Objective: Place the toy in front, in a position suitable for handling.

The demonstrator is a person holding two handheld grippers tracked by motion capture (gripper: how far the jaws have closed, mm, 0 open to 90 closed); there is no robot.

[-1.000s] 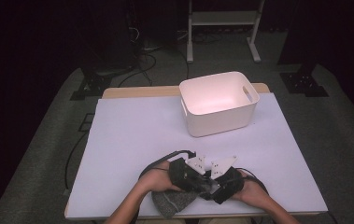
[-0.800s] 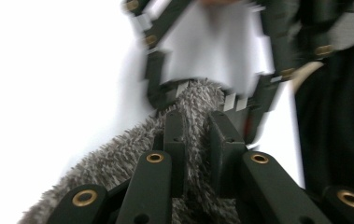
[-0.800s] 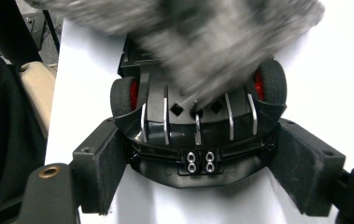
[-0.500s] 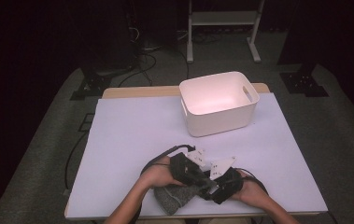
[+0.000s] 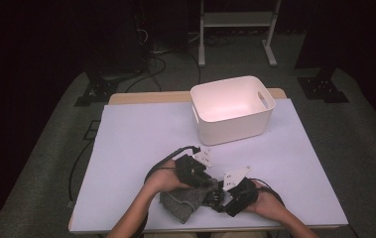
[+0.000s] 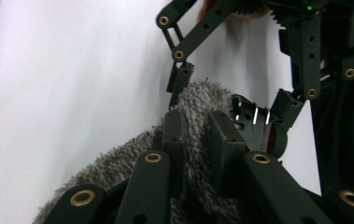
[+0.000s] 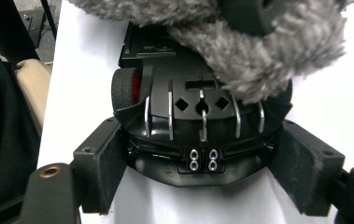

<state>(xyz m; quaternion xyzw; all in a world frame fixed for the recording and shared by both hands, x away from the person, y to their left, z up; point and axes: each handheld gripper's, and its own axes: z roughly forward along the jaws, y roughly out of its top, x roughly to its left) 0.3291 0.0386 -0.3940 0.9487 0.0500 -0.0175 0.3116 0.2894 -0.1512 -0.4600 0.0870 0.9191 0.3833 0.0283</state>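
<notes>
Hands low at the table's near edge – left gripper and right gripper meet over the cloth, the bin well apart and empty. Left gripper view: jaws clenched on the cloth's fuzzy fold. Right gripper view: pads clasp the toy car, cloth draped over its far end – unwrapping looks barely begun.
</notes>
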